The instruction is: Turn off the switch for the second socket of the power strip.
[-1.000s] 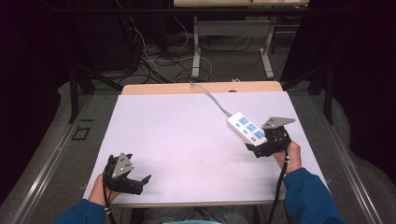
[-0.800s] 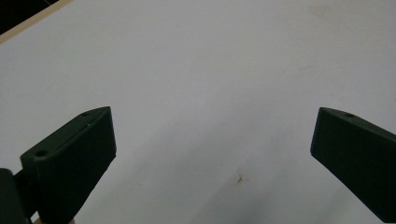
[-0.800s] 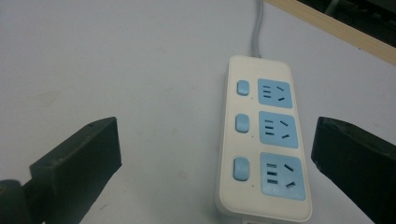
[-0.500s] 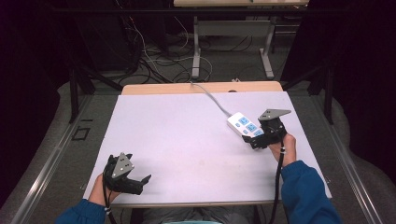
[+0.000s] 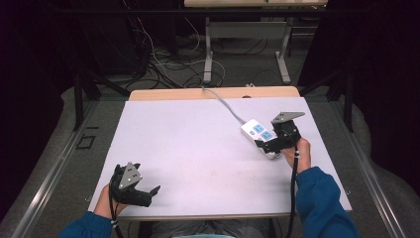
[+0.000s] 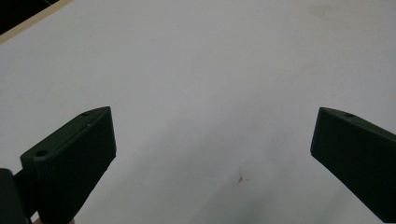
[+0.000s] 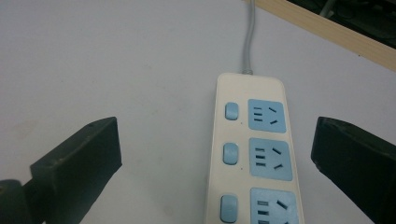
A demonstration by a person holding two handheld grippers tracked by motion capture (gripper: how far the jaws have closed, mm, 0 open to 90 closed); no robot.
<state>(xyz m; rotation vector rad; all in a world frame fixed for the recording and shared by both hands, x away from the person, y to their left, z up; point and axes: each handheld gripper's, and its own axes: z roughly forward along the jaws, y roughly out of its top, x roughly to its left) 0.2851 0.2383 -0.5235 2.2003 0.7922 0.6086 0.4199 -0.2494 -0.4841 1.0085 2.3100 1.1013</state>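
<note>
Right claw [image 7: 217, 154] gapes wide over a smooth white power strip [image 7: 254, 149]; left claw [image 6: 212, 154] gapes, empty, above matte table [image 5: 198, 139].

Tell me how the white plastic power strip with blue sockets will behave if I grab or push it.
The white plastic power strip with blue sockets looks rigid and flat, so it should slide rather than roll or tip. Its smooth casing may slip between the wide-open right gripper jaws. The grey cable trailing off the table's far edge will probably drag and pull it around.
</note>
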